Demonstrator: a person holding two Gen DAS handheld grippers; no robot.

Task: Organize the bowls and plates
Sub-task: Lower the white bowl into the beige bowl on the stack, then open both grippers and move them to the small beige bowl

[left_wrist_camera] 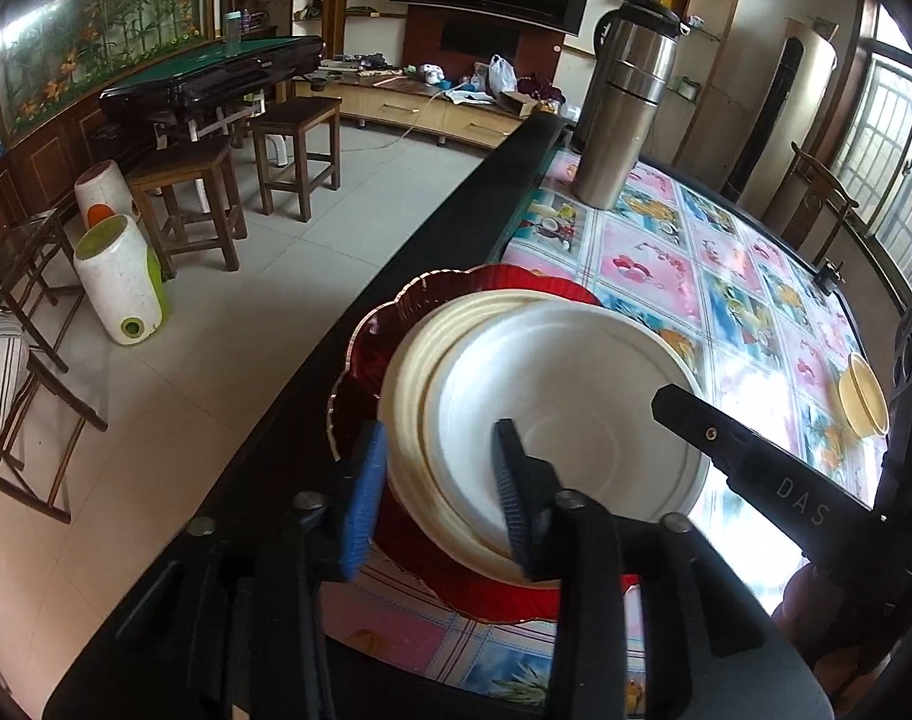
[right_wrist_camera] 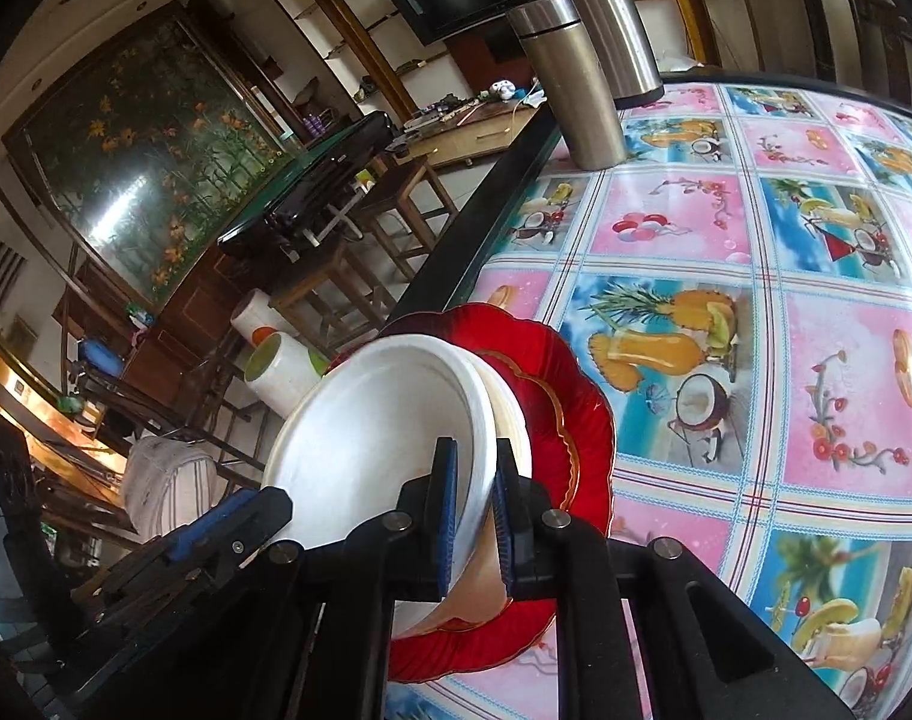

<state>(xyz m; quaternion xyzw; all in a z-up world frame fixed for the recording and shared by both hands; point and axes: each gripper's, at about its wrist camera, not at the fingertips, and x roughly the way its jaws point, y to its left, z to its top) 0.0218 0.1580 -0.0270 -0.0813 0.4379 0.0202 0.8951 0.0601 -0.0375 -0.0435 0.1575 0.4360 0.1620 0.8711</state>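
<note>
left claw (left_wrist_camera: 438, 492) parted, astride plate stack (left_wrist_camera: 552, 420) | right claw (right_wrist_camera: 474, 516) seemingly pinching white plate (right_wrist_camera: 372, 438)

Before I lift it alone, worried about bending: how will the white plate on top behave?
The white plate looks thin, matte and foam-like: probably light, may flex at its rim. Likely not slippery. It sits loose on the cream plate, so it may slide.

The white plate (left_wrist_camera: 576, 420) covers most of the cream plate (left_wrist_camera: 408, 396) beneath it, and both hide the middle of the red plate (left_wrist_camera: 360, 372). The steel flask (right_wrist_camera: 582, 84) blocks part of the steel kettle (right_wrist_camera: 612, 18) – its top is cut off in the right wrist view. Items on the TV cabinet (left_wrist_camera: 408, 102) are too small to identify – and glare whitens the tablecloth (left_wrist_camera: 750, 396).
</note>
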